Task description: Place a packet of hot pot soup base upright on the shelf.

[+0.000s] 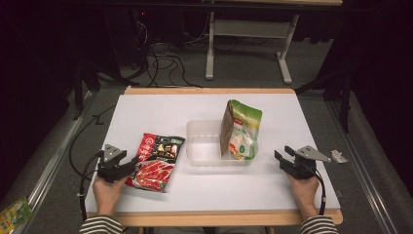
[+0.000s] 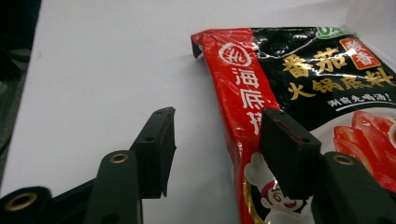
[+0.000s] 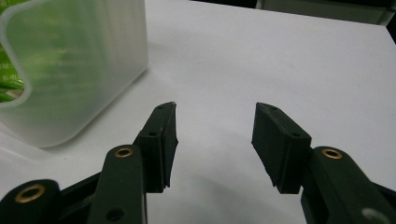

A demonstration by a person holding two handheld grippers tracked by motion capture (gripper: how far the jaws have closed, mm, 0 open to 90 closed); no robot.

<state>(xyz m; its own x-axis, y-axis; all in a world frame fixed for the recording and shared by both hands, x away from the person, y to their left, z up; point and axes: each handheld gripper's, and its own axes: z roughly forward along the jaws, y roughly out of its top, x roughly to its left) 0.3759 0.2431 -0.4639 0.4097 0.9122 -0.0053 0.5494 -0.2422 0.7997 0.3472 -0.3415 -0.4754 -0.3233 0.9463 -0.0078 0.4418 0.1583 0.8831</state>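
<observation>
Left gripper (image 1: 127, 168) held with jaws spread and nothing between them, straddling the near left edge of the red-and-black sauce pouch (image 1: 157, 161), one jaw over the bare white table (image 1: 146, 105), the other over the printed face. Pouch lay flat, just left of the clear plastic tub (image 1: 204, 144); green pouch (image 1: 241, 129) stood on edge inside the tub's right end, leaning on the wall. Right gripper (image 1: 285, 157) also released and gaping, resting over bare table right of the tub, beside its rounded corner (image 3: 70, 84) in the right gripper view. Likely step: pinching the red pouch to lift it toward the tub. Best done by sliding the lower jaw under the crimped side seam, closing on the seam rather than the slack middle, then lifting slowly so the filling did not sag and twist.
</observation>
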